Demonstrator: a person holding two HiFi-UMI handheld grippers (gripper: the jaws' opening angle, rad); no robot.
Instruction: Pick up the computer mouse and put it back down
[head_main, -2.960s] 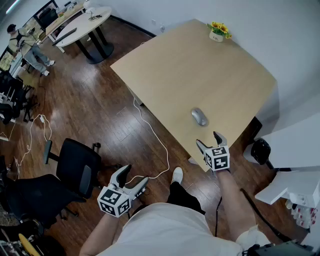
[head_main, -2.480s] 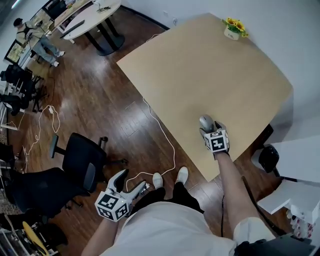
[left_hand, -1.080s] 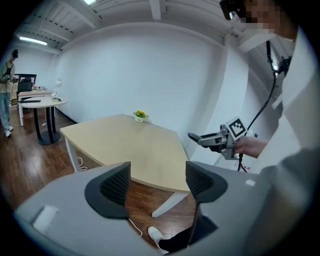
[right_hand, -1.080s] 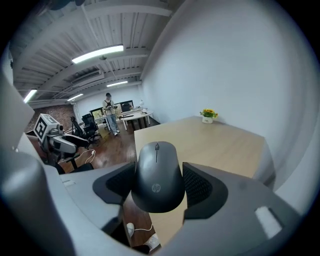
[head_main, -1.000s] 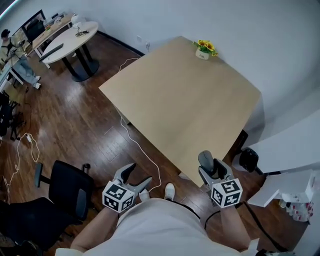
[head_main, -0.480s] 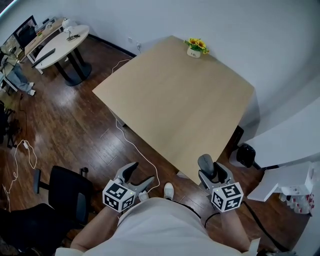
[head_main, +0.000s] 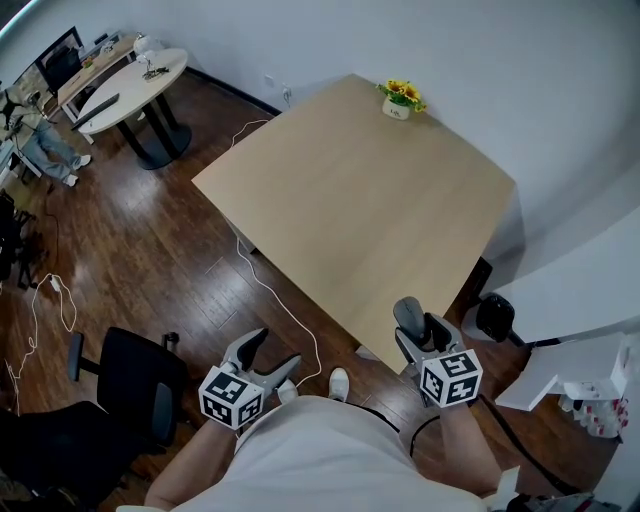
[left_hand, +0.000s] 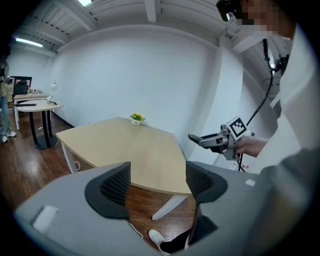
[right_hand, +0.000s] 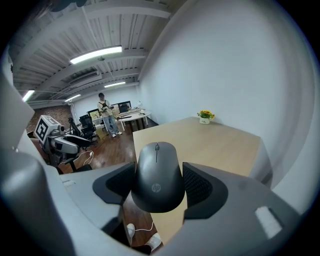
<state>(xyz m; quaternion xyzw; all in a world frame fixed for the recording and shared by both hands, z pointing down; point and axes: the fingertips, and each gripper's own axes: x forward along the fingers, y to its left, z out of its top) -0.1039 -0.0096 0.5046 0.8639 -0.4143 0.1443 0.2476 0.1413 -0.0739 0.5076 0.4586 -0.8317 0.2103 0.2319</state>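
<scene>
A dark grey computer mouse (right_hand: 157, 175) sits clamped between the jaws of my right gripper (right_hand: 159, 186), which is shut on it. In the head view that mouse (head_main: 408, 315) is held in the air just off the near corner of the light wooden table (head_main: 350, 200), with my right gripper (head_main: 420, 335) behind it. My left gripper (head_main: 262, 355) hangs low at the left over the floor, away from the table, open with nothing between its jaws (left_hand: 155, 185). In the left gripper view my right gripper (left_hand: 212, 141) shows at the right.
A small pot of yellow flowers (head_main: 400, 98) stands at the table's far edge. A white cable (head_main: 270, 290) trails over the wooden floor. A black office chair (head_main: 130, 385) is at the lower left, a round white table (head_main: 130, 85) far left, white furniture (head_main: 580, 300) at the right.
Between 3 and 1 seconds ago my right gripper reached the mouse on the table, shut on it and lifted it off toward me. Over the last second it has barely moved.
</scene>
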